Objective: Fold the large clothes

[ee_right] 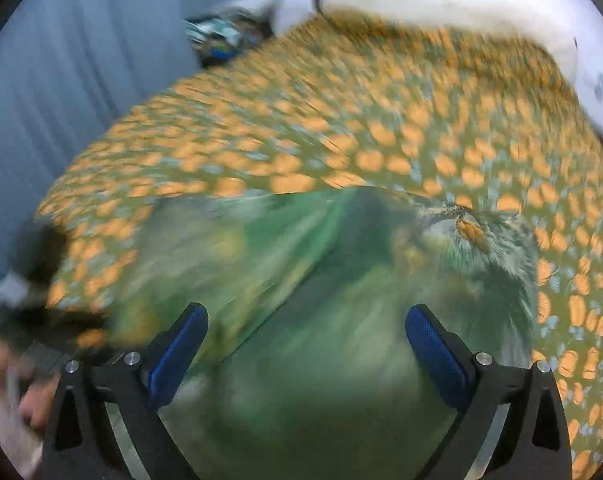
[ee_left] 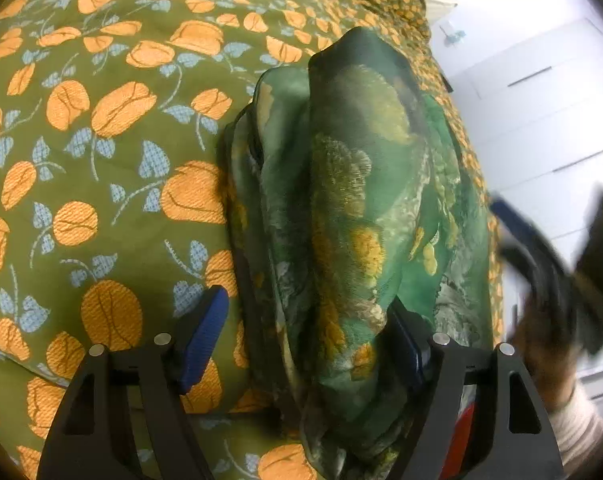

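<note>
Green sheer garment: a thin green cloth with yellow blotches (ee_left: pixel 353 200) lies heaped on the olive bedspread printed with orange flowers and pale blue leaves (ee_left: pixel 101 128).
Hidden parts: its near end runs under the lower frame edge in both views; which piece of clothing it is cannot be told.
Blur: the right wrist view is smeared, so the folds of the cloth (ee_right: pixel 301 280) are hard to read there; only one frayed-looking patch at its right shows some detail.
Long axis: in the left wrist view the heap is a long ridge running from the lower edge up and away, ending in a rounded hump.
Left gripper (ee_left: pixel 309 340): blue pads spread wide; the cloth lies between them and drapes over the right pad (ee_left: pixel 407 344), mostly hiding it; the left pad (ee_left: pixel 203 336) stands clear of the cloth.
Right gripper (ee_right: pixel 307 356): blue pads spread apart above the cloth, not pinching it.
Right edge, left view: a blurred black device and a hand with a pale sleeve (ee_left: pixel 557 384), cut off.
Background: white drawers (ee_left: pixel 541 120) beyond the bed.
</note>
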`<state>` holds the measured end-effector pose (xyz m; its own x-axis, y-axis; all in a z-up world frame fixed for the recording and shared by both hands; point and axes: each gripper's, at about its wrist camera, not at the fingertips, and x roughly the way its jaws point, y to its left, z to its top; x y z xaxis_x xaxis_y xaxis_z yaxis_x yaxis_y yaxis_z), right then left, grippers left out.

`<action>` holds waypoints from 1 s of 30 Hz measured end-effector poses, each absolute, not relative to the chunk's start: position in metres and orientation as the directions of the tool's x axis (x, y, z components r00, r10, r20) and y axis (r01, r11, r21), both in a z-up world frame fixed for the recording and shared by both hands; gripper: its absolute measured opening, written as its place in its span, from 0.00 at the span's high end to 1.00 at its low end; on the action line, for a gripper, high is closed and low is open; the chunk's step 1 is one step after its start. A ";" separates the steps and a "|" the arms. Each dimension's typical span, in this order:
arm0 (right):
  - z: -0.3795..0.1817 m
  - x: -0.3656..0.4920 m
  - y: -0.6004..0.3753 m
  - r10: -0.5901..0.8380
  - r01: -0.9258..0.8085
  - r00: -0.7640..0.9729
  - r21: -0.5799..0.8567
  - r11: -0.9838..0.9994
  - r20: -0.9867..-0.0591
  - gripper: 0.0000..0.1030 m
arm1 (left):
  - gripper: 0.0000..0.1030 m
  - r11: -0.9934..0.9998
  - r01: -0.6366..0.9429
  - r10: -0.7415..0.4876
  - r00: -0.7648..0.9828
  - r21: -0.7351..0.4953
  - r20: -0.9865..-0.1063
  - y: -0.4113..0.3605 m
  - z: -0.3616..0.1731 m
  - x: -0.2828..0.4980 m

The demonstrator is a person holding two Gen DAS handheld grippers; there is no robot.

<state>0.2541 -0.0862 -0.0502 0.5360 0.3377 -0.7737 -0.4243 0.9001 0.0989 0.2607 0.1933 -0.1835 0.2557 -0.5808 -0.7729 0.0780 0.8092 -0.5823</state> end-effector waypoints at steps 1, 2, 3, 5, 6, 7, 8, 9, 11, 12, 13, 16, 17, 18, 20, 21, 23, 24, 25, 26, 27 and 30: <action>-0.047 0.239 -0.081 0.340 -0.444 0.547 0.079 0.892 -0.765 0.03 | 0.25 0.809 0.077 -0.581 0.255 -0.582 -0.773 0.193 -0.183 0.265; -0.050 0.215 -0.072 0.334 -0.468 0.565 0.041 0.883 -0.754 0.03 | 0.25 0.811 0.075 -0.578 0.258 -0.580 -0.775 0.193 -0.184 0.265; -0.057 0.202 -0.066 0.326 -0.475 0.569 0.021 0.880 -0.755 0.05 | 0.25 0.813 0.072 -0.575 0.259 -0.578 -0.776 0.193 -0.184 0.265; -0.084 0.181 -0.051 0.278 -0.472 0.562 -0.026 0.881 -0.779 0.05 | 0.25 0.831 0.061 -0.548 0.255 -0.552 -0.797 0.187 -0.188 0.266; -0.095 0.176 -0.050 0.251 -0.456 0.571 -0.047 0.889 -0.781 0.05 | 0.24 0.841 0.061 -0.533 0.253 -0.537 -0.807 0.182 -0.191 0.264; -0.105 0.172 -0.049 0.233 -0.435 0.579 -0.054 0.899 -0.781 0.04 | 0.22 0.855 0.065 -0.512 0.255 -0.514 -0.820 0.180 -0.193 0.262; -0.113 0.171 -0.048 0.221 -0.421 0.578 -0.055 0.905 -0.785 0.03 | 0.20 0.866 0.066 -0.496 0.256 -0.497 -0.830 0.175 -0.193 0.262; -0.117 0.172 -0.047 0.212 -0.417 0.574 -0.060 0.907 -0.791 0.02 | 0.20 0.870 0.062 -0.487 0.254 -0.488 -0.836 0.174 -0.196 0.262; -0.129 0.173 -0.045 0.188 -0.417 0.571 -0.085 0.905 -0.799 0.01 | 0.17 0.868 0.036 -0.489 0.241 -0.496 -0.838 0.172 -0.205 0.265; -0.133 0.173 -0.046 0.182 -0.417 0.571 -0.091 0.904 -0.800 0.01 | 0.17 0.869 0.034 -0.487 0.240 -0.494 -0.840 0.171 -0.208 0.265; -0.137 0.174 -0.048 0.182 -0.416 0.568 -0.089 0.905 -0.802 0.01 | 0.15 0.873 0.037 -0.480 0.245 -0.486 -0.843 0.169 -0.211 0.266; -0.145 0.176 -0.050 0.174 -0.420 0.568 -0.101 0.902 -0.805 0.00 | 0.10 0.882 0.006 -0.457 0.257 -0.472 -0.852 0.163 -0.218 0.265; -0.145 0.175 -0.049 0.168 -0.420 0.571 -0.110 0.901 -0.803 0.00 | 0.09 0.881 -0.004 -0.456 0.260 -0.474 -0.851 0.163 -0.217 0.264; -0.144 0.174 -0.050 0.169 -0.420 0.574 -0.111 0.901 -0.801 0.00 | 0.08 0.878 -0.015 -0.457 0.269 -0.478 -0.848 0.163 -0.214 0.262; -0.134 0.171 -0.053 0.199 -0.426 0.580 -0.086 0.901 -0.790 0.00 | 0.04 0.877 -0.009 -0.457 0.290 -0.480 -0.841 0.165 -0.203 0.254; -0.126 0.169 -0.055 0.217 -0.428 0.582 -0.068 0.901 -0.784 0.01 | 0.04 0.874 0.008 -0.465 0.304 -0.486 -0.832 0.168 -0.193 0.247; -0.095 0.158 -0.068 0.242 -0.406 0.594 -0.027 0.913 -0.767 0.01 | 0.05 0.870 0.047 -0.476 0.346 -0.491 -0.809 0.173 -0.165 0.232; -0.076 0.150 -0.080 0.243 -0.373 0.611 -0.003 0.928 -0.753 0.00 | 0.05 0.872 0.066 -0.473 0.372 -0.485 -0.799 0.176 -0.150 0.222; -0.067 0.146 -0.087 0.247 -0.356 0.621 0.013 0.934 -0.744 0.00 | 0.04 0.872 0.089 -0.473 0.403 -0.481 -0.784 0.181 -0.133 0.211; -0.052 0.135 -0.102 0.259 -0.332 0.636 0.045 0.942 -0.727 0.00 | 0.02 0.872 0.102 -0.474 0.424 -0.479 -0.772 0.184 -0.122 0.202; -0.044 0.127 -0.113 0.262 -0.318 0.645 0.060 0.946 -0.717 0.00 | 0.01 0.872 0.114 -0.473 0.448 -0.476 -0.759 0.190 -0.110 0.191; -0.031 0.102 -0.150 0.192 -0.241 0.653 0.040 0.970 -0.733 0.00 | 0.00 0.892 0.105 -0.427 0.517 -0.440 -0.742 0.204 -0.089 0.161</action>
<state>0.1025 -0.1497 -0.0311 0.6526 0.1923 -0.7328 -0.2409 0.9697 0.0399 0.1614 0.2041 -0.0890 0.5168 -0.4269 -0.7421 0.1049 0.8919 -0.4399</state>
